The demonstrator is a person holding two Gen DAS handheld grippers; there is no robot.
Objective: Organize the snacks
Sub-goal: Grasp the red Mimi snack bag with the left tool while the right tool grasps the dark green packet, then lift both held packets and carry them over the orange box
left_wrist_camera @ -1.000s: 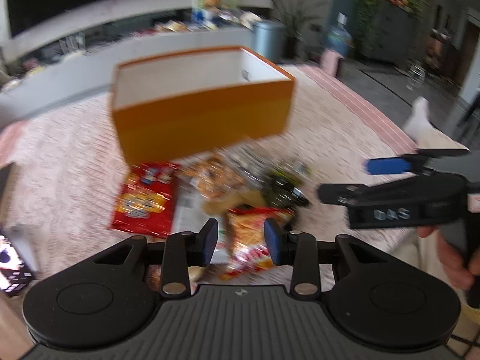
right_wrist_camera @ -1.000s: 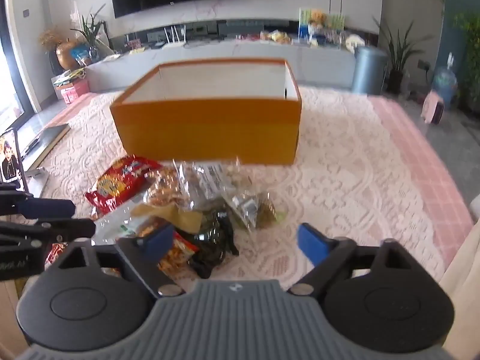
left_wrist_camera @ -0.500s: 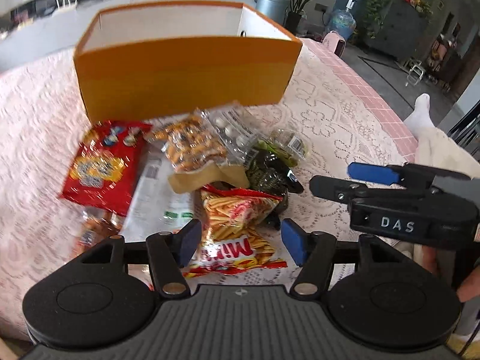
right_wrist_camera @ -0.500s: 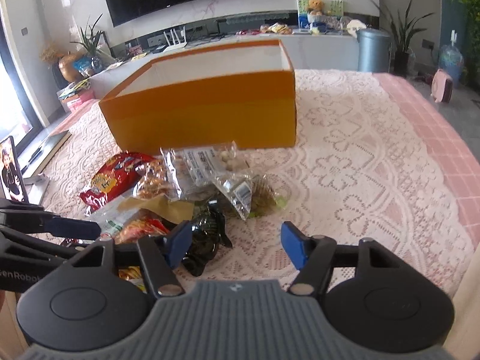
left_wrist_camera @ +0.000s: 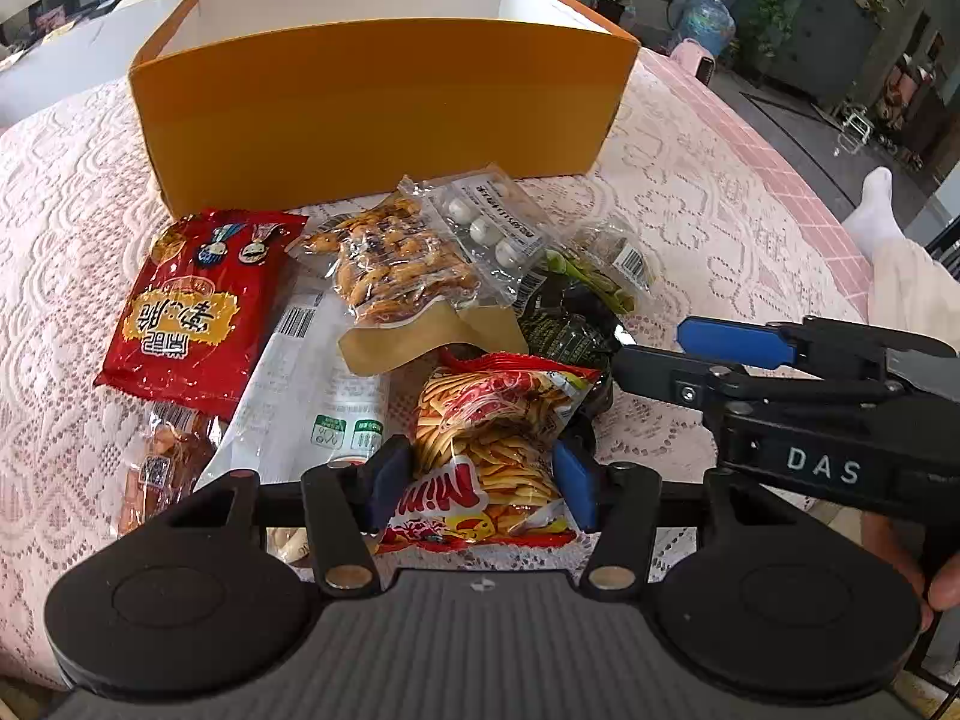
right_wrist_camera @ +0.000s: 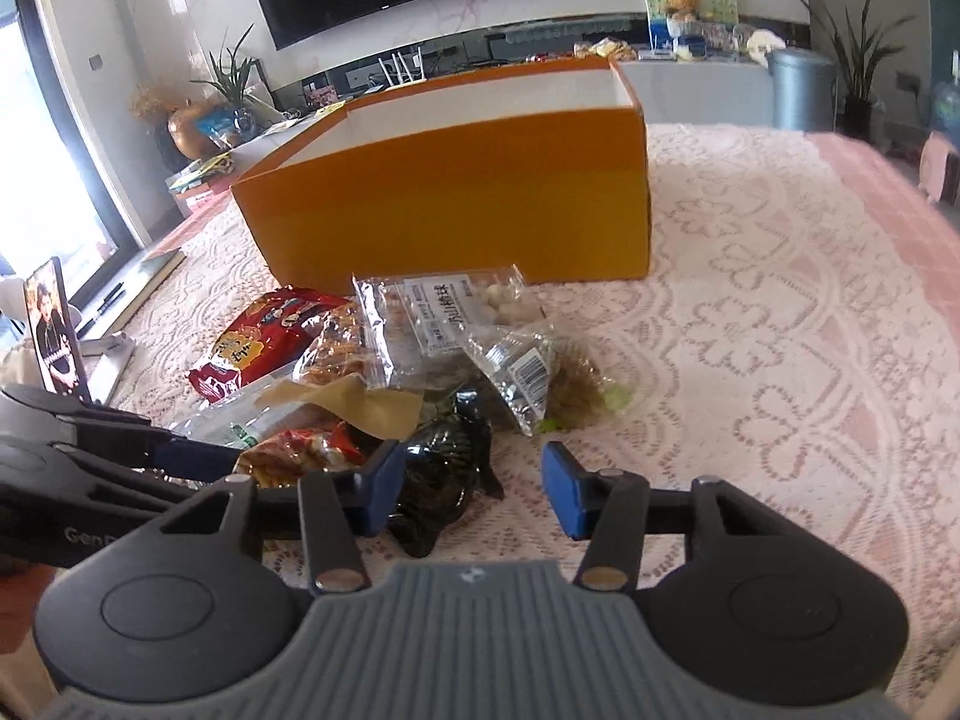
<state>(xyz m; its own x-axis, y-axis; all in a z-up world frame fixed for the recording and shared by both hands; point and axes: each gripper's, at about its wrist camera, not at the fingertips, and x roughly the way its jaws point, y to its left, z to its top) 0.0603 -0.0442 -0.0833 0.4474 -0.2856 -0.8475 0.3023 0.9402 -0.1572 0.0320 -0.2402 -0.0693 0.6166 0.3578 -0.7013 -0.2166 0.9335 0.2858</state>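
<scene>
A pile of snack bags lies on the lace cloth in front of an open orange box (left_wrist_camera: 372, 96), also in the right wrist view (right_wrist_camera: 456, 204). My left gripper (left_wrist_camera: 483, 483) is open, its fingers on either side of a red Mimi fries bag (left_wrist_camera: 489, 450), low over it. My right gripper (right_wrist_camera: 468, 495) is open and empty, just over a dark green bag (right_wrist_camera: 441, 474); it also shows in the left wrist view (left_wrist_camera: 738, 354). A red bag (left_wrist_camera: 198, 300), a clear nut bag (left_wrist_camera: 390, 264) and a white-ball pack (left_wrist_camera: 492, 228) lie behind.
A white pouch (left_wrist_camera: 306, 384) and an orange-sausage pack (left_wrist_camera: 162, 462) lie at the pile's left. A phone on a stand (right_wrist_camera: 54, 330) stands at the table's left edge. The lace cloth (right_wrist_camera: 750, 330) stretches to the right of the pile.
Both grippers have come down and forward toward the pile. My left gripper's fingers have opened wider and now straddle the Mimi bag. The right gripper's fingers have narrowed a little.
</scene>
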